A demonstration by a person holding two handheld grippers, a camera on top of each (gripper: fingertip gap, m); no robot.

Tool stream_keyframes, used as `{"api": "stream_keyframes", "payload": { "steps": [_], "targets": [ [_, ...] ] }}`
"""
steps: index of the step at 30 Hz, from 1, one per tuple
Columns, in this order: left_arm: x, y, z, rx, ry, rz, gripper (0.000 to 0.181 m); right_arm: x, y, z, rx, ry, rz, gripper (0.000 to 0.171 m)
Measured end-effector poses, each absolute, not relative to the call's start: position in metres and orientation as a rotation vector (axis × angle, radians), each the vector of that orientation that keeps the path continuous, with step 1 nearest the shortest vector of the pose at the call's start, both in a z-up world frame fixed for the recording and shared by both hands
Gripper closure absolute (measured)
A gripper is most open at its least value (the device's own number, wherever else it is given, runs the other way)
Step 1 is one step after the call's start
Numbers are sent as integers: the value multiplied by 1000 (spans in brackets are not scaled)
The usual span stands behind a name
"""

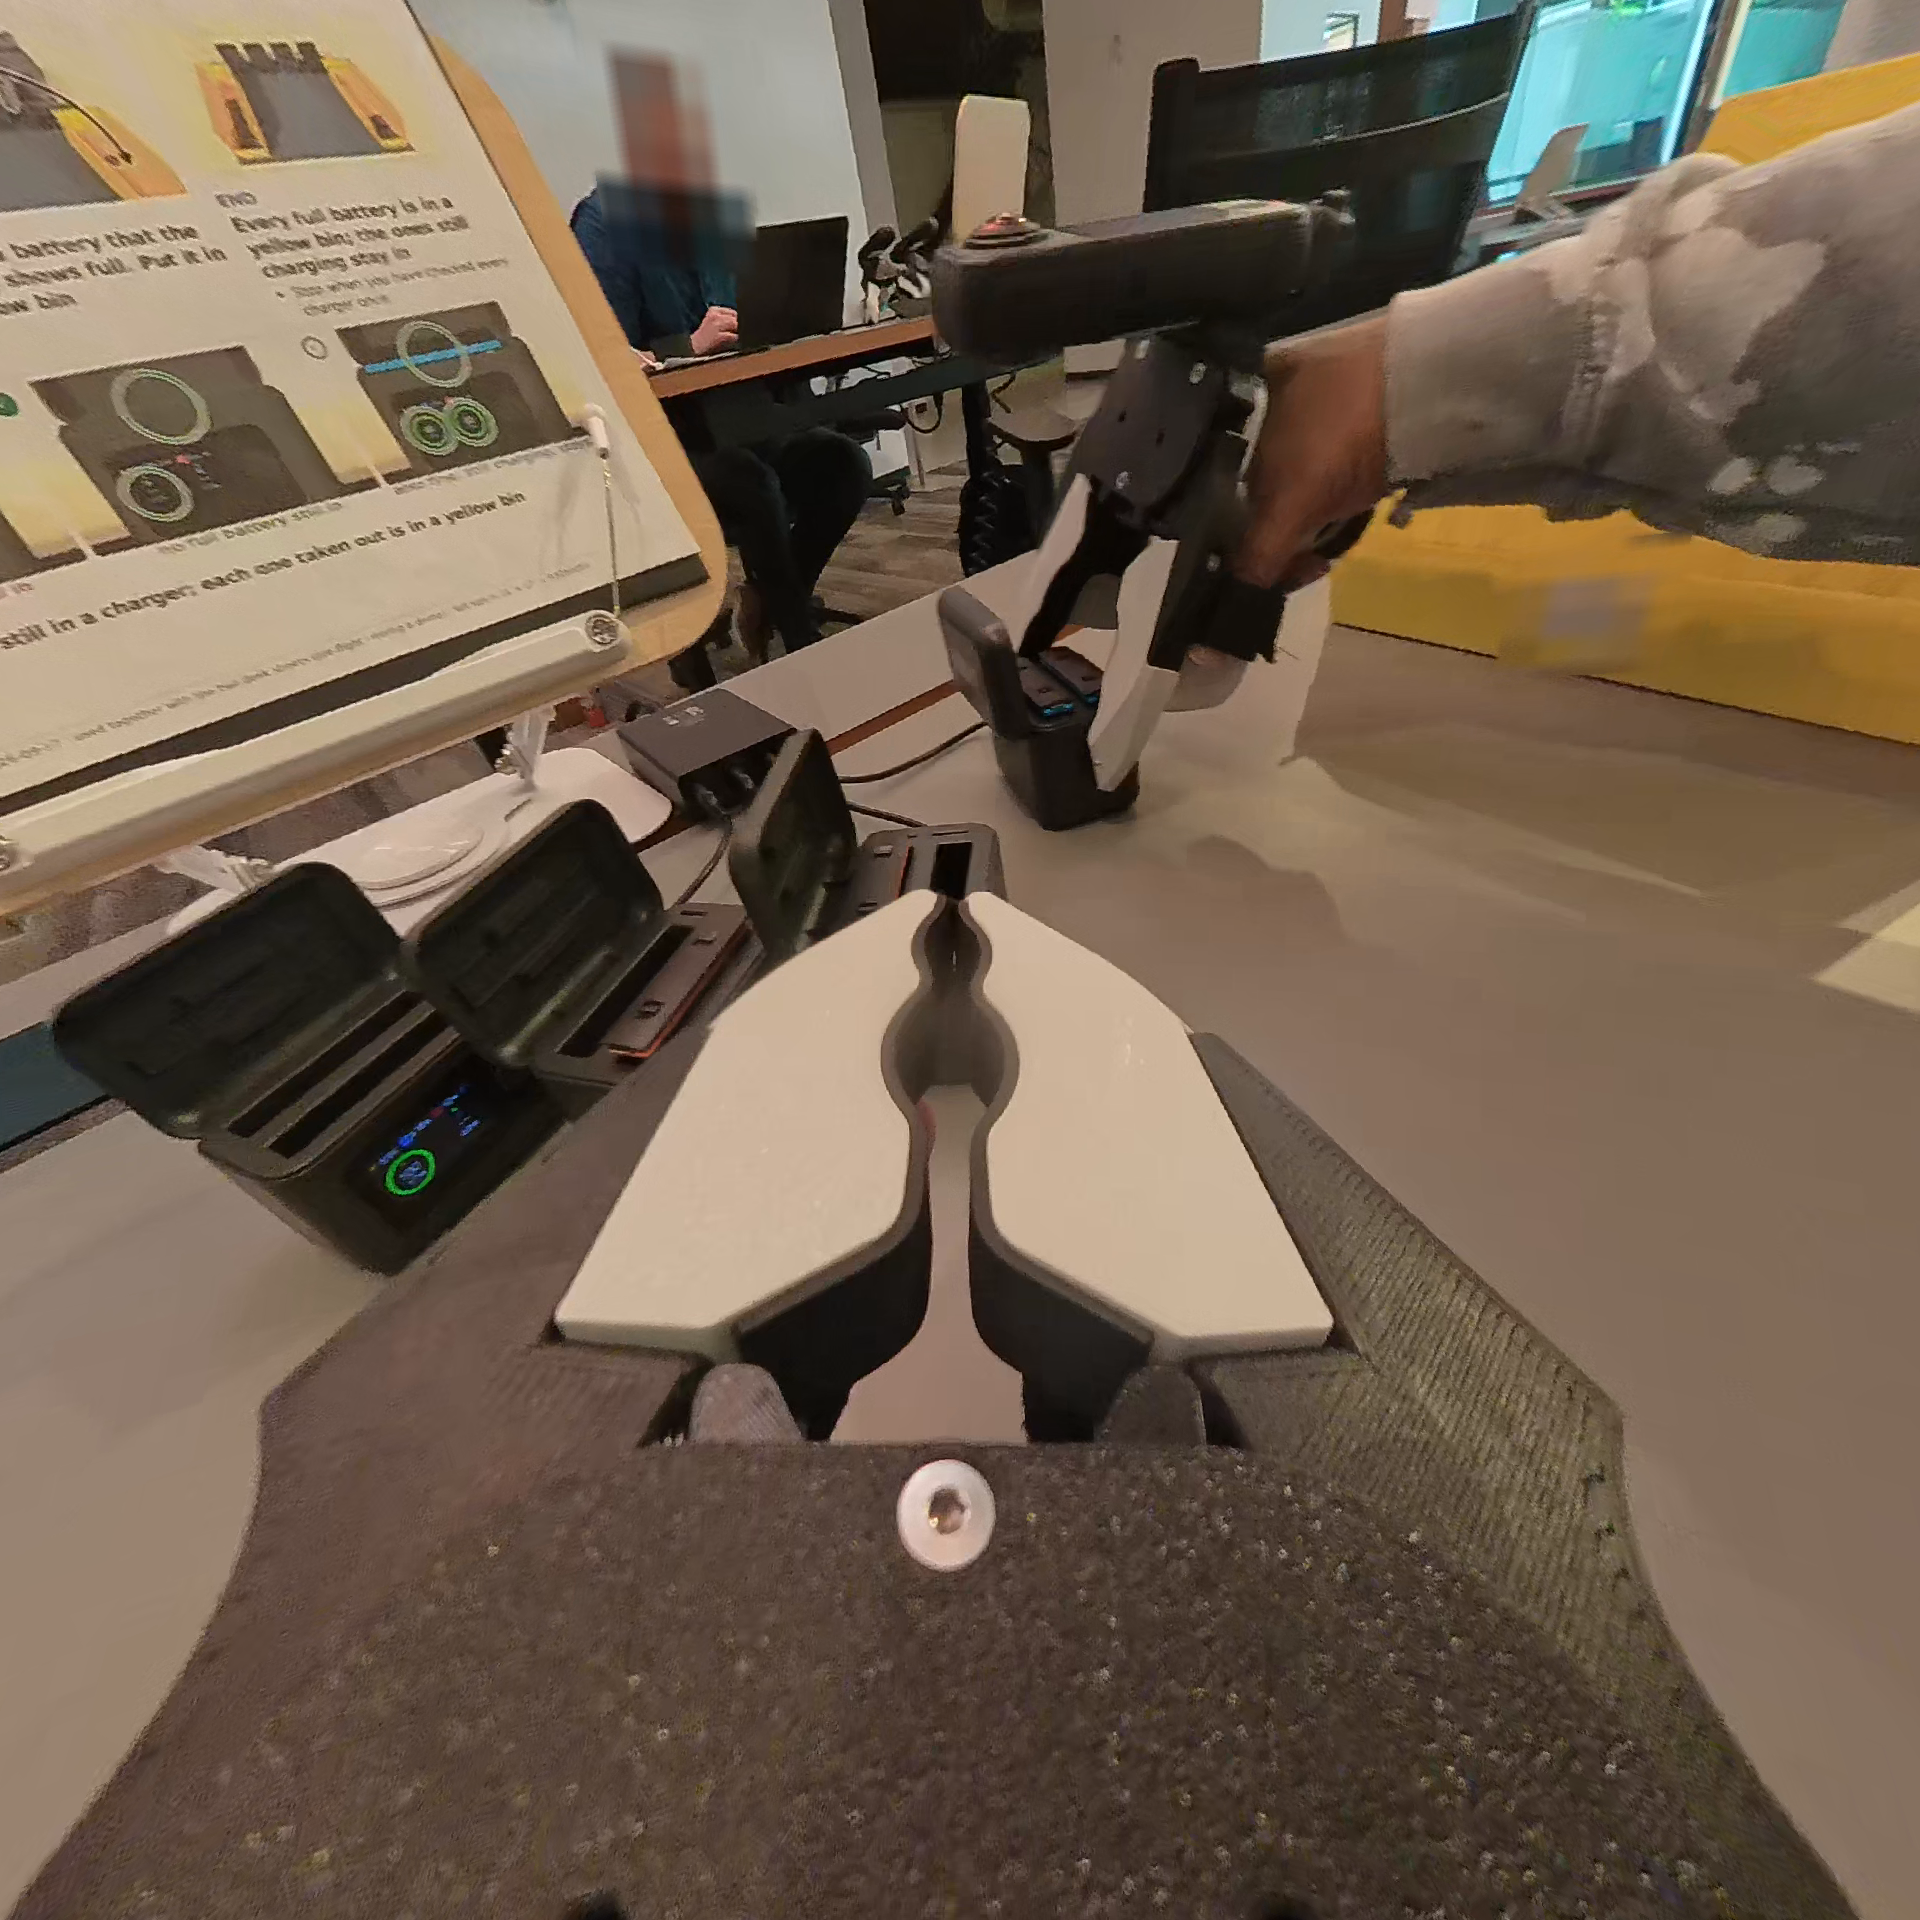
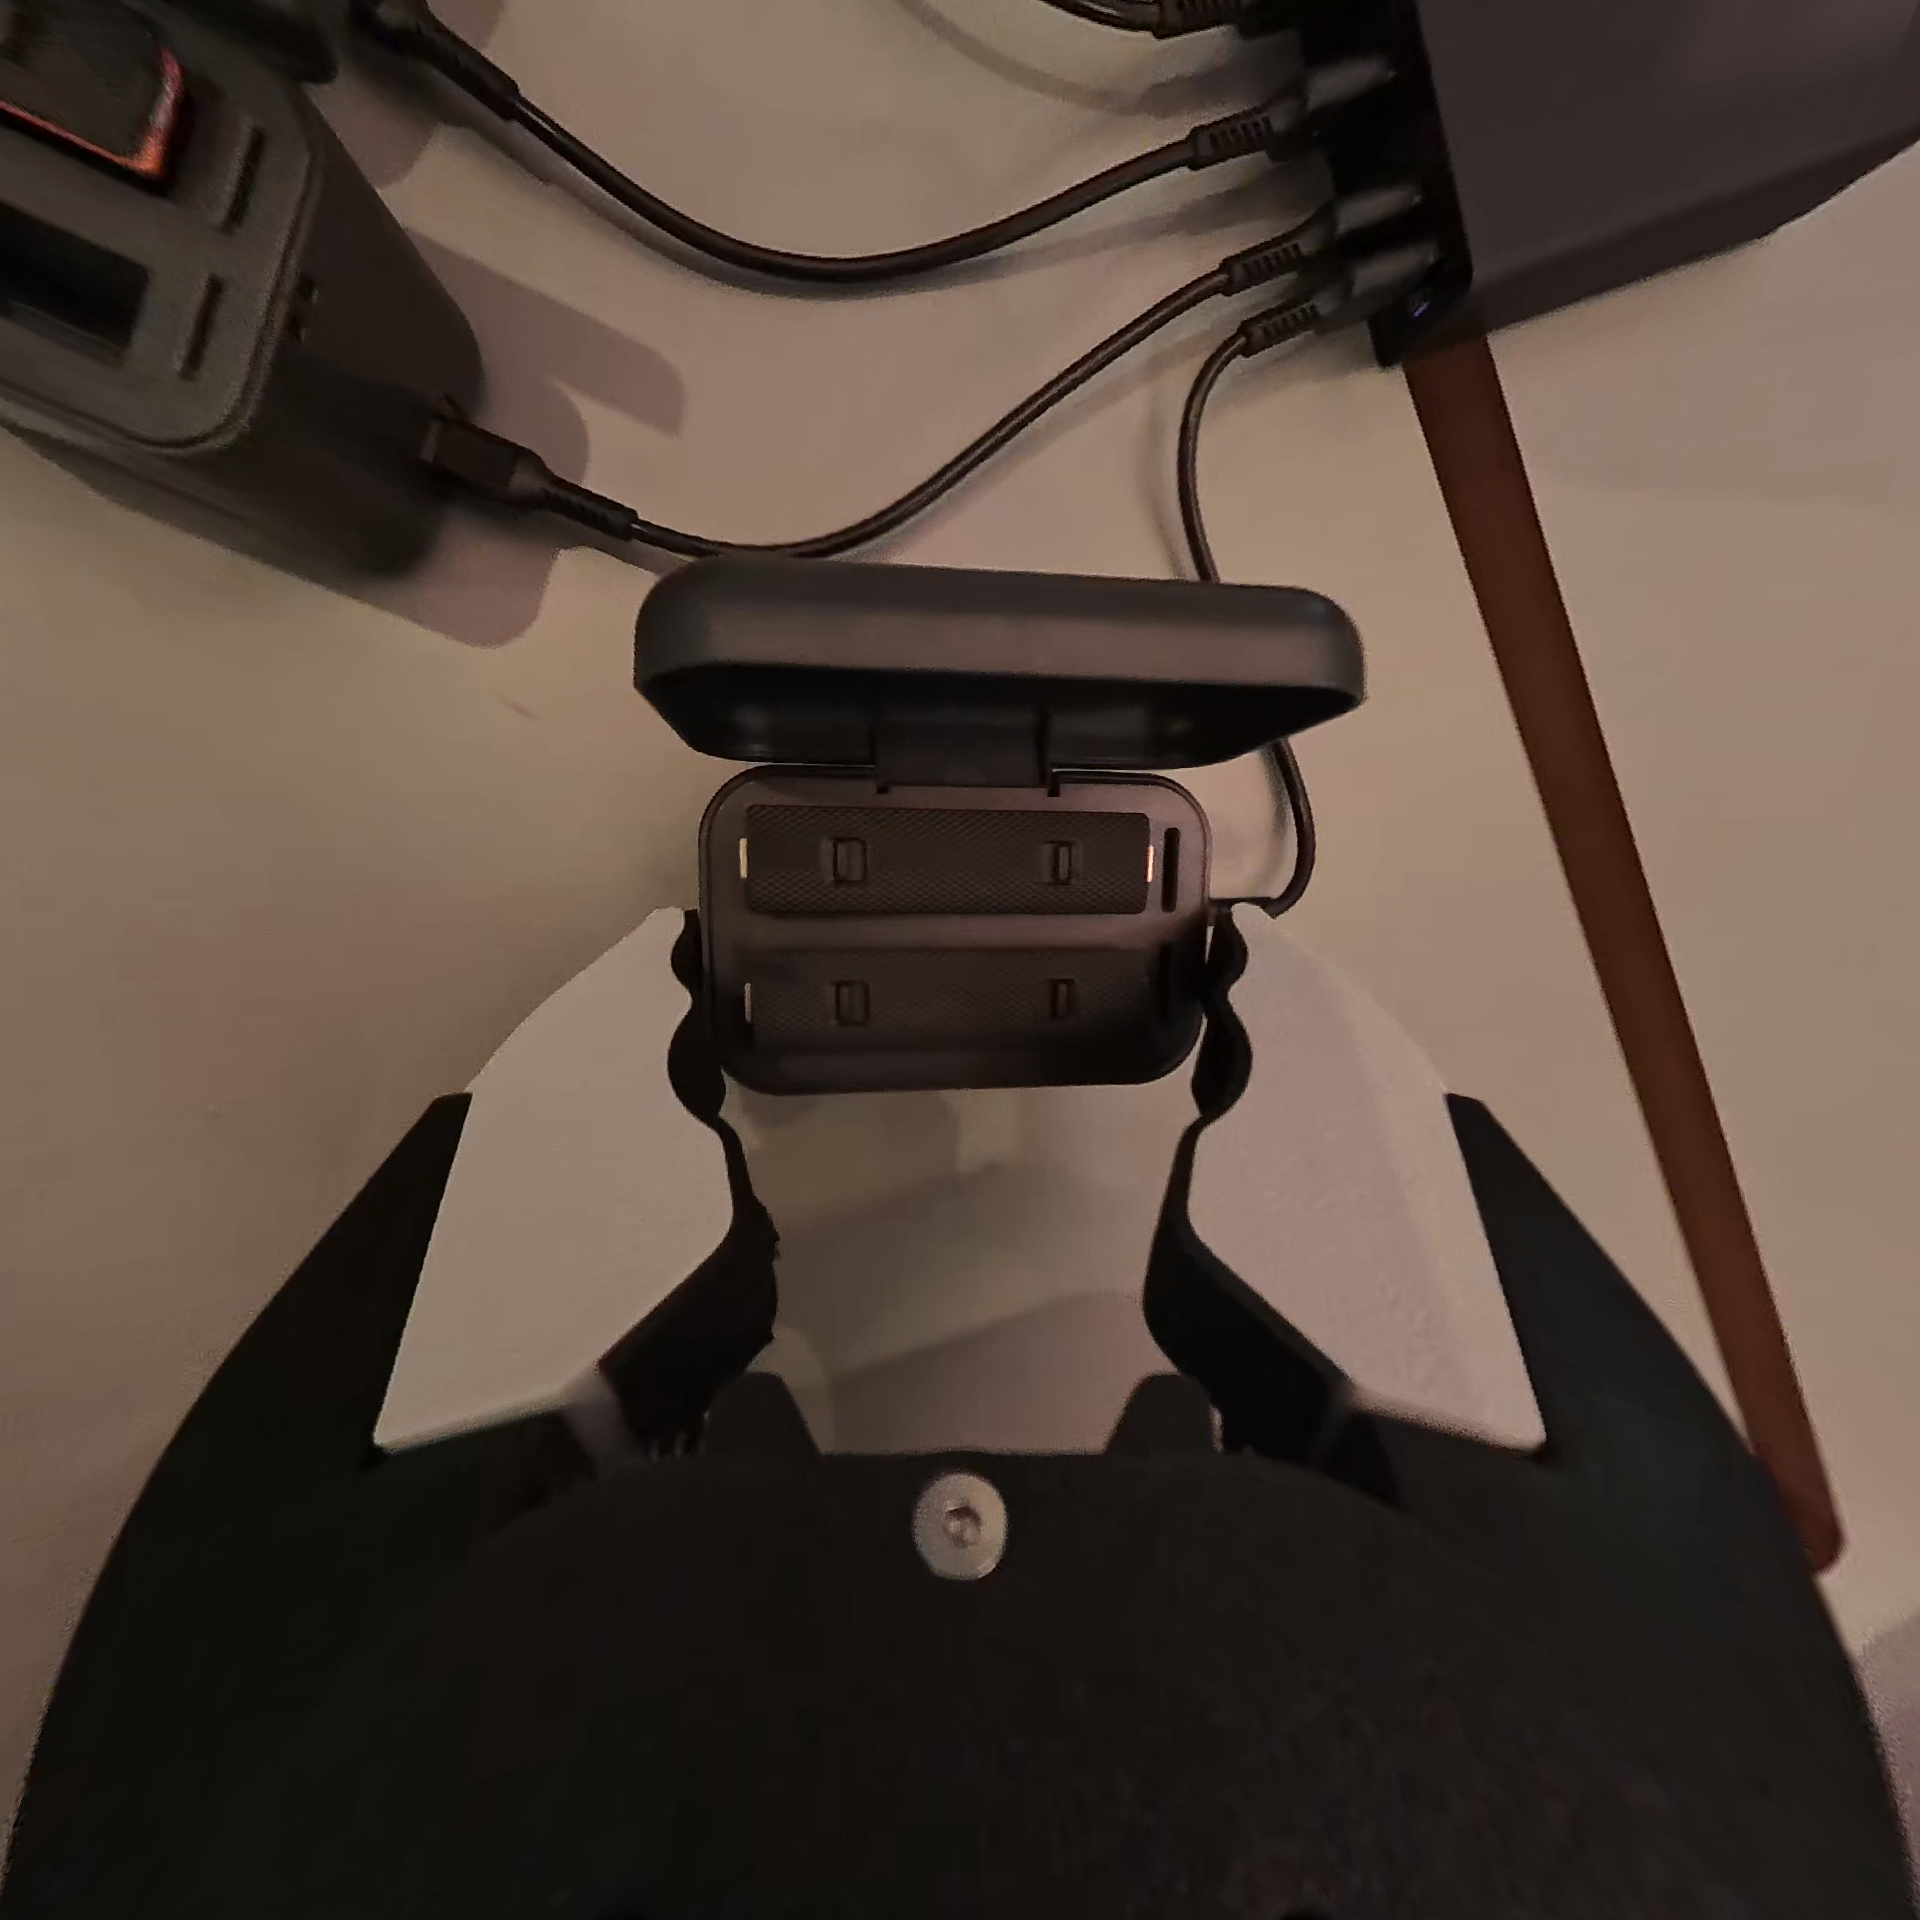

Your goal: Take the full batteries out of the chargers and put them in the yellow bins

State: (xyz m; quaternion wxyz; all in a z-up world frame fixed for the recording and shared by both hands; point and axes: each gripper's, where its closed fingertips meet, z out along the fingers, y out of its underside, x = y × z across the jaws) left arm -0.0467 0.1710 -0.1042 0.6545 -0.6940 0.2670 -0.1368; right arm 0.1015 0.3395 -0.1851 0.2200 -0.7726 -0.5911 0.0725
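A: The right gripper (image 2: 956, 935) hangs over the open charger (image 2: 956, 1049) on the table (image 2: 312, 831), its jaws spread apart on either side of the case and gripping nothing. Two batteries (image 2: 945, 860) sit side by side in their slots.

B: And the left gripper (image 1: 951, 914)?

A: Pressed together, empty, near the other chargers (image 1: 343, 1122) (one screen glows green). I'd narrow the right jaws onto one battery's ends, not the case, then lift straight up; a tilted pull could jam it or drag the cable (image 2: 1288, 831). No yellow bin is clearly in view.
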Motion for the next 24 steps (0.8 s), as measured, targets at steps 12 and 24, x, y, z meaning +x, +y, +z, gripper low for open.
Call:
{"api": "stream_keyframes", "payload": {
  "steps": [12,24],
  "targets": [
    [-59,177,-104,-1585,593,-238,181,58,274,-185,-2257,-1420,158,81],
    [-58,179,-113,-1614,622,-216,181,15,257,-185,-2326,-1195,138,81]
  ]
}}
